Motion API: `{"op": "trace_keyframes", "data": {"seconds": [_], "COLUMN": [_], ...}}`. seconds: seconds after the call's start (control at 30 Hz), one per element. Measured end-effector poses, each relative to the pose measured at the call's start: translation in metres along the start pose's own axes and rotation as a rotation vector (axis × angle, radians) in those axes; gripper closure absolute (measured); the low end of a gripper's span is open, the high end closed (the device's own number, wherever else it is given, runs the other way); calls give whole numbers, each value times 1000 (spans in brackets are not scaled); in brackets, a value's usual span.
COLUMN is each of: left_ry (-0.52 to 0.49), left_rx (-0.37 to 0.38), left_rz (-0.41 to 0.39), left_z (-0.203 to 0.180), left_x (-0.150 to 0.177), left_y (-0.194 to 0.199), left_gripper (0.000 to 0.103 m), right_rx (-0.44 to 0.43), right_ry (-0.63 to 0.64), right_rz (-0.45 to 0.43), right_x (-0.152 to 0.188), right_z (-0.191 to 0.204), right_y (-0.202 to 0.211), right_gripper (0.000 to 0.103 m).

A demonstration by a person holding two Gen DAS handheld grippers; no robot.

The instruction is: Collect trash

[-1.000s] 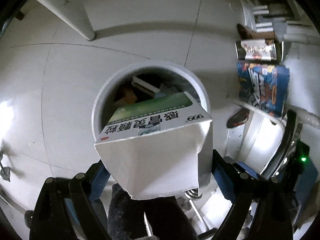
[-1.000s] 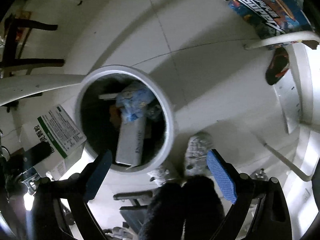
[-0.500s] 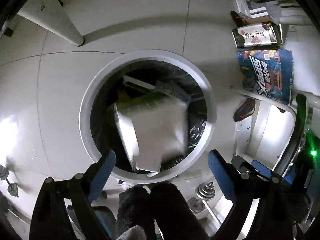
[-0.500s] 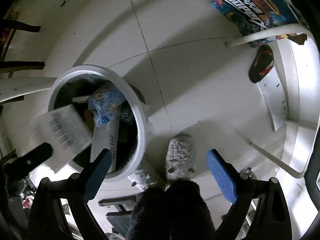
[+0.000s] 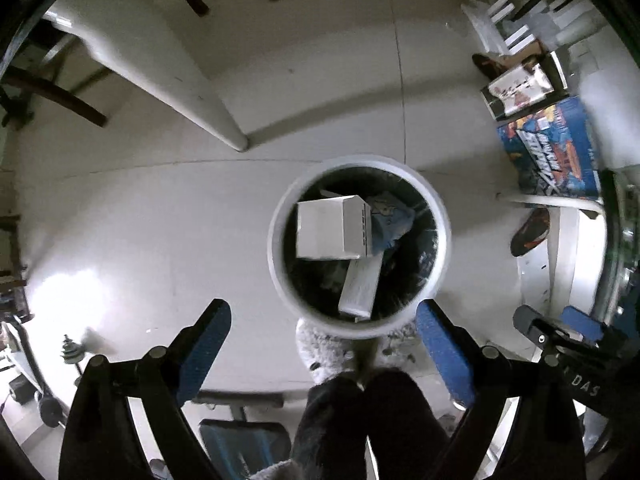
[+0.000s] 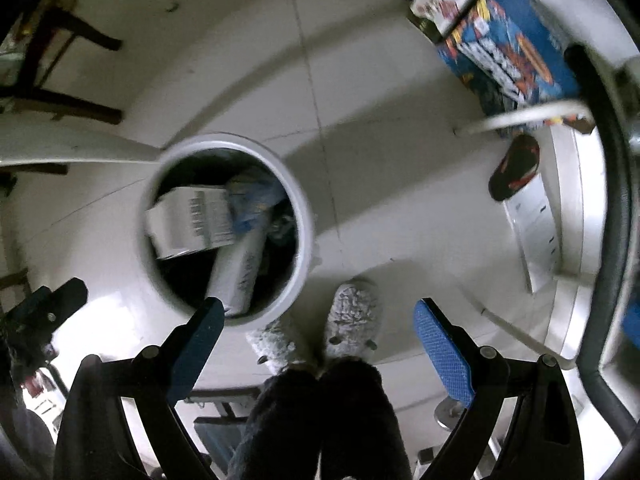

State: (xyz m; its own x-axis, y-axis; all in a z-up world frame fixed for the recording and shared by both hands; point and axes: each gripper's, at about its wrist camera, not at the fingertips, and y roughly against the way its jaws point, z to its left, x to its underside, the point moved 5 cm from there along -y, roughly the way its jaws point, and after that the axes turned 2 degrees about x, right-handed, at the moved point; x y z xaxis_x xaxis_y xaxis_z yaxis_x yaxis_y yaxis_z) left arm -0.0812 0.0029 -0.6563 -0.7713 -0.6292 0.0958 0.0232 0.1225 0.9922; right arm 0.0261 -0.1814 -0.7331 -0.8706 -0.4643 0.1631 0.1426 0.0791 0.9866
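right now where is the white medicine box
Inside the round white bin, in its upper left part in the left wrist view: the white medicine box rests on other trash beside a blue wrapper.

Each black two-finger left gripper (image 5: 322,344) and right gripper (image 6: 318,344) has angular black linkage arms joined by round silver-grey screws, ending in flat blue textured pads (image 6: 444,350). The person wears dark fuzzy trousers (image 5: 372,420) and fluffy grey slippers (image 6: 352,320).
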Motion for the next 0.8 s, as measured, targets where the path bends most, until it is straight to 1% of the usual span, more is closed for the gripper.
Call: {"op": "trace_keyframes", "data": {"seconds": [0.1, 0.17, 0.2, 0.23, 0.37, 0.47, 0.63, 0.8], "left_ry": [5, 2, 1, -4, -23, -26, -25, -39], "left_rx": [-13, -2, -4, -2, 27, 73, 169, 259], "left_rz": [-21, -47, -61, -78, -134, -167, -205, -233], "left_z": [-1, -4, -6, -8, -16, -21, -32, -43], "left_x": [13, 22, 25, 30, 48, 61, 78, 94], "left_y": [63, 116, 136, 163, 251, 313, 384, 436], "left_gripper": [9, 9, 9, 9, 9, 9, 9, 9], "right_rx": [-41, -71, -85, -100, -156, -203, -294, -352], "right_ry": [30, 54, 65, 76, 127, 160, 196, 226], "right_rz": [-18, -27, -32, -37, -74, -96, -111, -129], "right_x": [14, 27, 32, 39, 64, 81, 109, 134], "right_z": [10, 15, 16, 17, 19, 18, 13, 8], "right_y": [56, 102, 124, 149, 252, 323, 421, 489], "right_gripper": [6, 6, 5, 1, 0, 0, 0, 0]}}
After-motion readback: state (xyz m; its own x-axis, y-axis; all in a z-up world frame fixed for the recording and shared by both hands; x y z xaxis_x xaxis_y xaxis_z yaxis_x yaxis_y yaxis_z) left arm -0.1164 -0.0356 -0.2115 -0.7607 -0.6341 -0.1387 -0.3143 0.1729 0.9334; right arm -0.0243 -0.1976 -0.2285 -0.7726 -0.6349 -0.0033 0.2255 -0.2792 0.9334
